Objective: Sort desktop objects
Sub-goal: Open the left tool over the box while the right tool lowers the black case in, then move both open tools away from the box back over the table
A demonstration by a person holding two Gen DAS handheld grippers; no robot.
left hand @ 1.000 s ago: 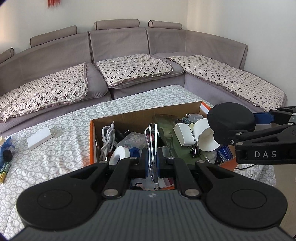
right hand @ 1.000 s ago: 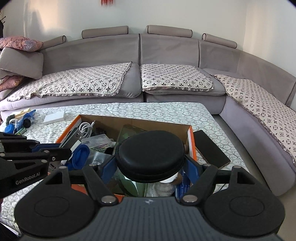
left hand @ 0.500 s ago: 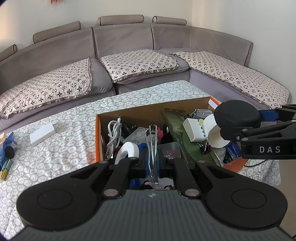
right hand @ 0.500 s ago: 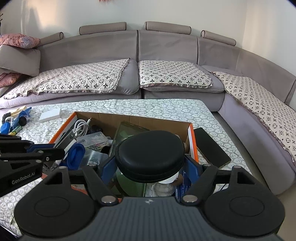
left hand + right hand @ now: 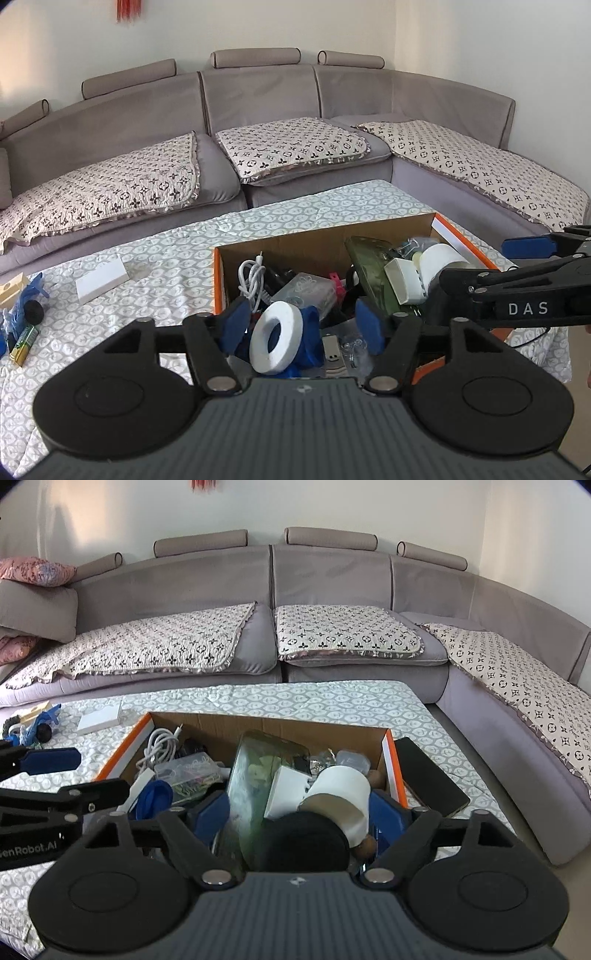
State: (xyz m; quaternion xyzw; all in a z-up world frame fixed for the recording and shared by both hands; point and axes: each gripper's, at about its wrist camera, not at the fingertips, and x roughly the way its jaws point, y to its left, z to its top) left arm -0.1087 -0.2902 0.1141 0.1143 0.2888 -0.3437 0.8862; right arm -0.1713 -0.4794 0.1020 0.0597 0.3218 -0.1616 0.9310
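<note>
Both hand-held grippers, left (image 5: 301, 325) and right (image 5: 299, 812), are opening, empty, over the box (image 5: 369, 230).

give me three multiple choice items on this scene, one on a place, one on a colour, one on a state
1. Where does the phone lie?
A. inside the box
B. on the table, right of the box
C. on the sofa

2. What colour is the tape roll?
A. white
B. red
C. yellow

3. How is the black case now?
A. clamped in the right gripper
C. on the sofa
B. free in the box, between spread jaws

Key: 1 B, the phone rests on the tablecloth against the box's right wall. 2 A, the roll between the left gripper's opening jaws is white. 3 B, the right gripper's jaws are opening and its pads stand clear of the case, which sits among the box's clutter.
</note>
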